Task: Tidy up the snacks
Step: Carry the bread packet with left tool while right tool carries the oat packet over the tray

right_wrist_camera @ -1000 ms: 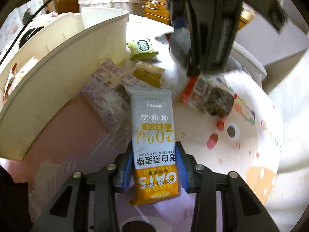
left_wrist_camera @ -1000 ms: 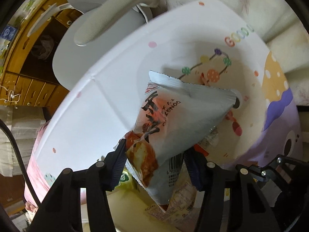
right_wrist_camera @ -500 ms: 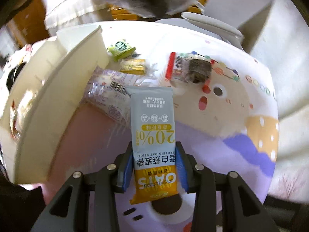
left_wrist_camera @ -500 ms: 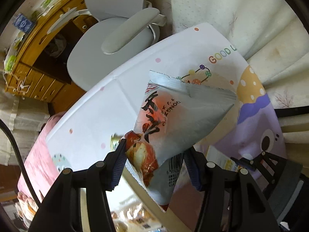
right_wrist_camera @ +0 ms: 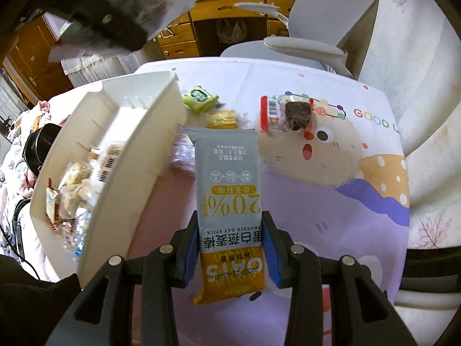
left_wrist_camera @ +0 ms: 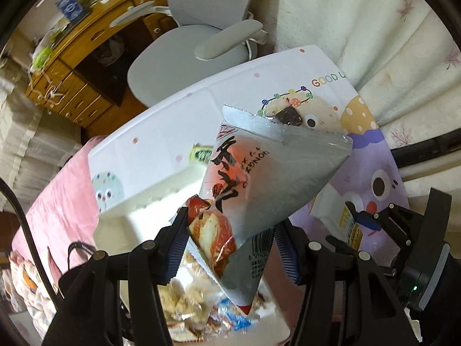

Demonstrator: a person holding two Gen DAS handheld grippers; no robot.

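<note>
Silver snack bag (left_wrist_camera: 259,184) clamped in left gripper (left_wrist_camera: 230,248), above white bin (left_wrist_camera: 149,201)

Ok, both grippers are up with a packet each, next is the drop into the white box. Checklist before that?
1. Left gripper clamped on silver snack bag: ok.
2. Right gripper clamped on oat bar: ok.
3. White box in view, open-topped: ok.
4. Free room in the box: cannot tell, the snacks inside are blurred.
5. Silver bag over the box: ok in the left wrist view.
6. Oat bar over the box: not ok, it hangs beside the box wall, over the table.
</note>
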